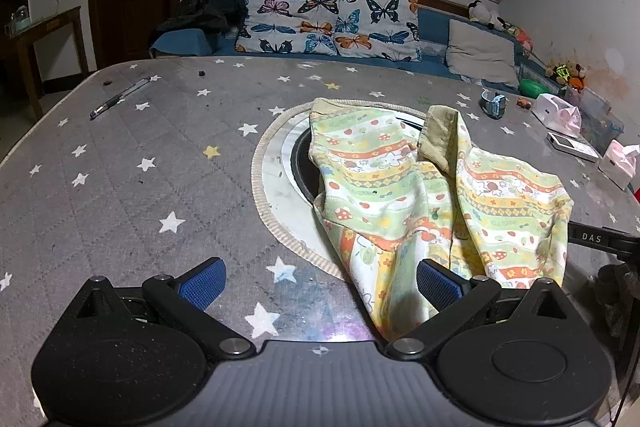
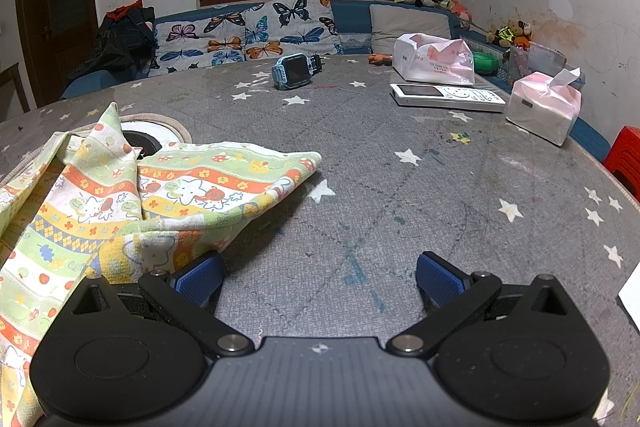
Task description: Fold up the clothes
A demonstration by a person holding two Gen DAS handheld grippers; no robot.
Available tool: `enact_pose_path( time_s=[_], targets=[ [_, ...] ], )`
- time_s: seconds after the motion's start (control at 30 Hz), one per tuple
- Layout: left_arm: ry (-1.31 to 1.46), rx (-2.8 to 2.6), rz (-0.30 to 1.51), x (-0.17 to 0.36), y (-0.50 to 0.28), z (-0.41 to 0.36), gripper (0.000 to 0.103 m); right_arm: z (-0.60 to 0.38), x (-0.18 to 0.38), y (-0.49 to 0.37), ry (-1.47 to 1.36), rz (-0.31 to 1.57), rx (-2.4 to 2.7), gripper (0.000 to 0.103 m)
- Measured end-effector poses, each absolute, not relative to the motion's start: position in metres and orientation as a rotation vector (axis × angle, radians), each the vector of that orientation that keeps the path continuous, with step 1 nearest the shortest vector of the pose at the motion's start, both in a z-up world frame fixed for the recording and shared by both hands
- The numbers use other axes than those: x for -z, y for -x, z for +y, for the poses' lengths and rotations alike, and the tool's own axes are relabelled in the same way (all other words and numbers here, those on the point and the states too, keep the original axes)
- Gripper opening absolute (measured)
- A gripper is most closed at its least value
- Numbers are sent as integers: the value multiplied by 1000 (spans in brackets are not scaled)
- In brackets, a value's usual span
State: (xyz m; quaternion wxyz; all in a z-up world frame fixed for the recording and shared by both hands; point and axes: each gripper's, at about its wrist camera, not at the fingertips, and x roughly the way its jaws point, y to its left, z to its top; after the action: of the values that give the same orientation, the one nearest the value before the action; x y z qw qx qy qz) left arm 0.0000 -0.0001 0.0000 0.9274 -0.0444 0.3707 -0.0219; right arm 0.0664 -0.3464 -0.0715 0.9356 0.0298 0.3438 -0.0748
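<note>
A small child's garment (image 1: 420,195) in green, yellow and orange stripes lies rumpled on the grey star-print table cover (image 1: 140,167), partly over a round hole in the table. My left gripper (image 1: 320,287) is open, low over the table, with its right fingertip (image 1: 438,285) at the garment's near edge. In the right wrist view the garment (image 2: 120,195) lies at the left. My right gripper (image 2: 320,281) is open and empty, its left fingertip (image 2: 200,281) next to the garment's edge.
A pen (image 1: 120,98) lies far left on the table. A blue smartwatch (image 2: 296,71), a white remote-like device (image 2: 446,95), a plastic bag (image 2: 432,61) and a pink tissue pack (image 2: 544,105) sit on the far right. A sofa with butterfly cushions (image 2: 248,31) stands behind.
</note>
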Motion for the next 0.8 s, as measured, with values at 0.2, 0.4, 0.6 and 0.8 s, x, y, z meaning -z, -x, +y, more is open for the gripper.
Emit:
enact_pose_path(
  time_s=[0.2, 0.4, 0.6, 0.8],
  targets=[
    [72, 47, 779, -1, 1, -5, 103, -343, 69, -57, -41, 710, 152, 103],
    [72, 46, 763, -1, 8, 2, 103, -339, 65, -44, -19, 717, 140, 103],
    [64, 46, 771, 4, 15, 2, 103, -325, 52, -7, 3, 723, 44, 103],
    [61, 57, 774, 7, 23, -1, 103, -306, 42, 23, 29, 726, -35, 103]
  ],
)
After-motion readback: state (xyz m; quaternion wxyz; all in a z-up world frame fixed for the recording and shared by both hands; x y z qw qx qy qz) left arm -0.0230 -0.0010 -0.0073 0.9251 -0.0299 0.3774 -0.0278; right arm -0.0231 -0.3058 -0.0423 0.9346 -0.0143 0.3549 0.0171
